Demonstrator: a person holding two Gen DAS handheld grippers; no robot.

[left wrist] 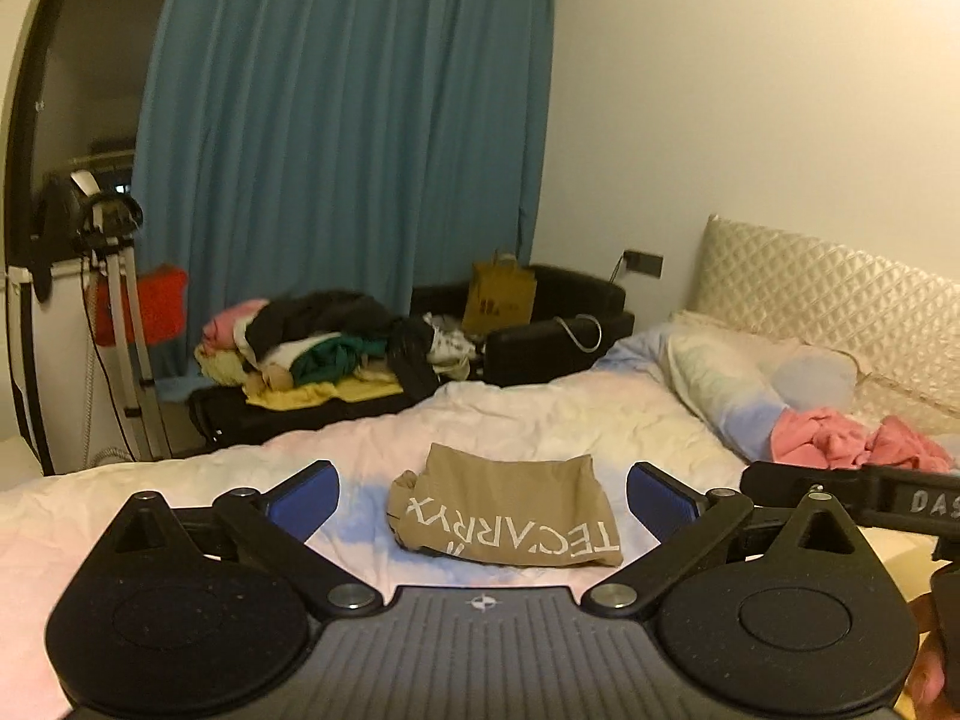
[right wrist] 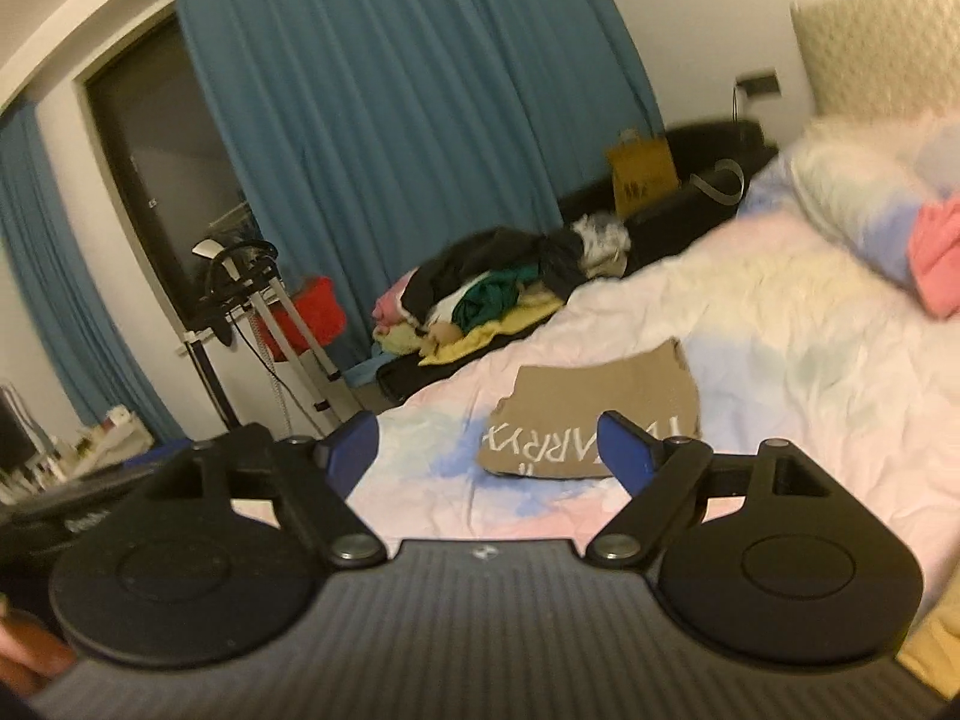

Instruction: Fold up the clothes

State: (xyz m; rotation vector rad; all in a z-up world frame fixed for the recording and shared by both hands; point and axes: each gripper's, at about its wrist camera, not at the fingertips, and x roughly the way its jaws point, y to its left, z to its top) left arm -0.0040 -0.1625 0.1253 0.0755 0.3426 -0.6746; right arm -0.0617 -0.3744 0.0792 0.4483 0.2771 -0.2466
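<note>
A folded tan garment (left wrist: 504, 513) with white lettering lies flat on the pastel bedspread (left wrist: 540, 414). My left gripper (left wrist: 483, 495) hangs above and in front of it, jaws wide apart and holding nothing. In the right wrist view the same tan garment (right wrist: 594, 408) lies ahead on the bedspread (right wrist: 780, 360). My right gripper (right wrist: 489, 450) is open above the bed with nothing between its blue pads (right wrist: 624, 450). A crumpled pink garment (left wrist: 852, 438) rests near the pillow (left wrist: 720, 384) at the right.
A heap of mixed clothes (left wrist: 318, 342) covers a black sofa (left wrist: 540, 330) beyond the bed, with a yellow paper bag (left wrist: 498, 297) on it. Blue curtains (left wrist: 342, 120) hang behind. A stand with gear (left wrist: 114, 276) is at the left. The quilted headboard (left wrist: 840, 300) is at the right.
</note>
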